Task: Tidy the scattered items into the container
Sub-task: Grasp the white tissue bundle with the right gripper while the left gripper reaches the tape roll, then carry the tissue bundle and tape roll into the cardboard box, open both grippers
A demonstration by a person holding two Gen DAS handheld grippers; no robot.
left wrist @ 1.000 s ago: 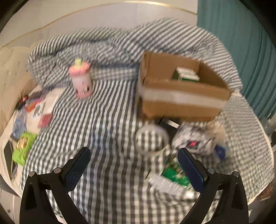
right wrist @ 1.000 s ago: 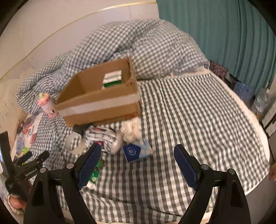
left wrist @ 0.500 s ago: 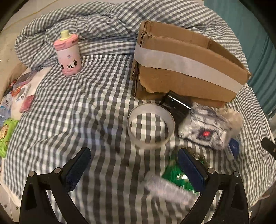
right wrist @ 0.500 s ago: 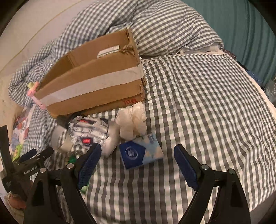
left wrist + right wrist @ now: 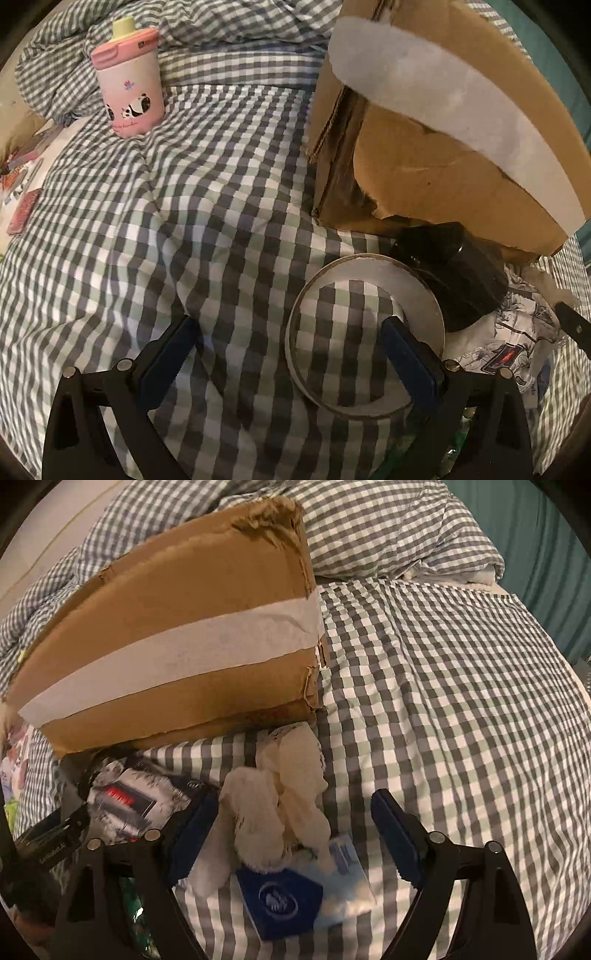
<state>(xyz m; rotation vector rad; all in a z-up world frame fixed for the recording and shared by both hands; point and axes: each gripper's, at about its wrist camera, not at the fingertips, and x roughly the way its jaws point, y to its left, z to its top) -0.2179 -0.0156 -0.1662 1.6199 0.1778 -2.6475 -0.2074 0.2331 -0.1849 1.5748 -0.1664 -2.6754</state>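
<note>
Left gripper (image 5: 286,345) spread, low over the tape ring (image 5: 364,343) — right finger inside the ring, left finger outside, apparently to pinch its wall. Right gripper (image 5: 291,821) spread around the cream plush (image 5: 280,805), which lies on a blue packet (image 5: 306,890). Cardboard box (image 5: 177,642) stands just behind both, an easy drop.

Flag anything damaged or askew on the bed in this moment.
The brown cardboard box with a white tape band is ragged: its top corner is torn and frayed, and its lower front edge is ripped. Nothing looks spilled.
</note>
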